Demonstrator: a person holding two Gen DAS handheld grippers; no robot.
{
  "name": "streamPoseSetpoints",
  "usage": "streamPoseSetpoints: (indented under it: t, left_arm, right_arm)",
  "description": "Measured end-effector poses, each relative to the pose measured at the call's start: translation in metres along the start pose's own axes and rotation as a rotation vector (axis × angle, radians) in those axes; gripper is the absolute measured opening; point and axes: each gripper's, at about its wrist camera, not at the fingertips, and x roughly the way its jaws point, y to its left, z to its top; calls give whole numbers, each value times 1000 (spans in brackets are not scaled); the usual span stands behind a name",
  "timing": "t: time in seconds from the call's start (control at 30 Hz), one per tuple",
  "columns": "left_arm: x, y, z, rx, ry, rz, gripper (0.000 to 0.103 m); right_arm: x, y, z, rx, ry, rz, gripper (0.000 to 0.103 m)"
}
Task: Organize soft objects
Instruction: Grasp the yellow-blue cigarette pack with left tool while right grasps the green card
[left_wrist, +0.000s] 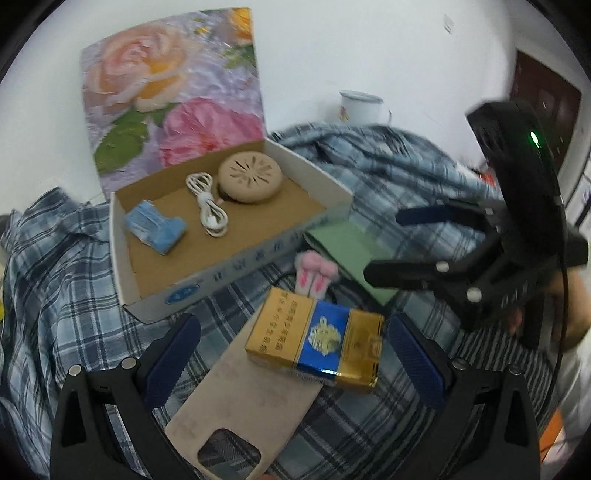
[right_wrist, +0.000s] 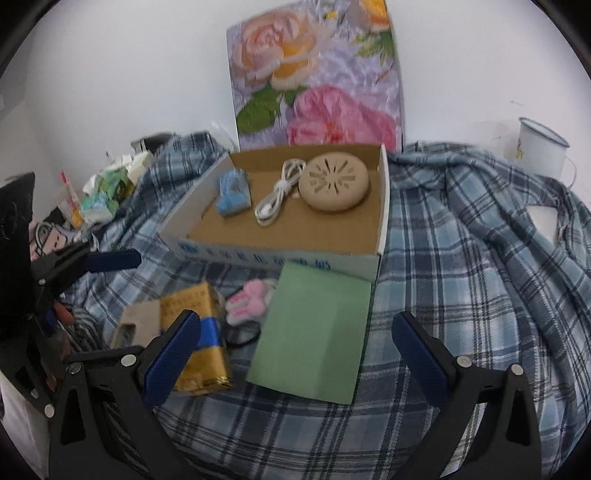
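An open cardboard box (left_wrist: 236, 258) (right_wrist: 280, 254) with a flowered lid holds a folded blue cloth piece (left_wrist: 155, 229) (right_wrist: 232, 192), a coiled white cable (left_wrist: 208, 206) and a round beige pad (left_wrist: 251, 177). In front of it lie a pink plush bunny piece (left_wrist: 316, 273) (right_wrist: 247, 301) and a green card (left_wrist: 351, 254) (right_wrist: 317, 332). My left gripper (left_wrist: 295, 363) is open over a gold-and-blue pack (left_wrist: 317, 343) resting on a beige phone case (left_wrist: 243, 406). My right gripper (right_wrist: 295, 354) (left_wrist: 391, 242) is open above the green card, holding nothing.
A blue plaid cloth (left_wrist: 55, 295) (right_wrist: 461, 295) covers the whole surface in folds. A white enamel mug (left_wrist: 360, 107) (right_wrist: 541, 147) stands by the wall at the right. Wrappers and small clutter (right_wrist: 107, 188) pile up at the far left.
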Motion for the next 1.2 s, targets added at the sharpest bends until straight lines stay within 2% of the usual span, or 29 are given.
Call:
streamPoseSetpoints:
  t: [0.2, 0.3, 0.37, 0.47, 0.57, 0.6, 0.83, 0.9, 0.97, 1.2]
  left_arm:
    - [17, 1, -3, 28, 66, -83, 102]
    - [22, 0, -3, 43, 82, -89, 102]
    - [25, 0, -4, 49, 92, -100, 102]
    - [31, -2, -6, 57, 104, -102, 102]
    - [34, 1, -7, 38, 113, -118, 100]
    - [36, 4, -8, 28, 116, -127, 97]
    - [33, 5, -9, 12, 102, -151, 97]
    - [32, 3, -9, 22, 101, -158, 97]
    - [31, 1, -9, 33, 99, -158, 97]
    - [33, -3, -9, 58, 115, -144, 97]
  right_arm:
    - [15, -14, 2, 51, 29, 54, 103]
    - [22, -19, 7, 76, 41, 66, 101]
    - [27, -24, 12, 108, 50, 76, 97]
    - [32, -32, 17, 161, 38, 132, 95]
    - [39, -33, 19, 163, 39, 90, 88]
    - [41, -34, 19, 170, 41, 91, 87]
    - [51, -27, 19, 132, 49, 66, 83]
    - [52, -23, 19, 111, 48, 54, 74]
    - [52, -21, 19, 99, 41, 54, 69]
    - [46, -23, 17, 104, 10, 47, 69]
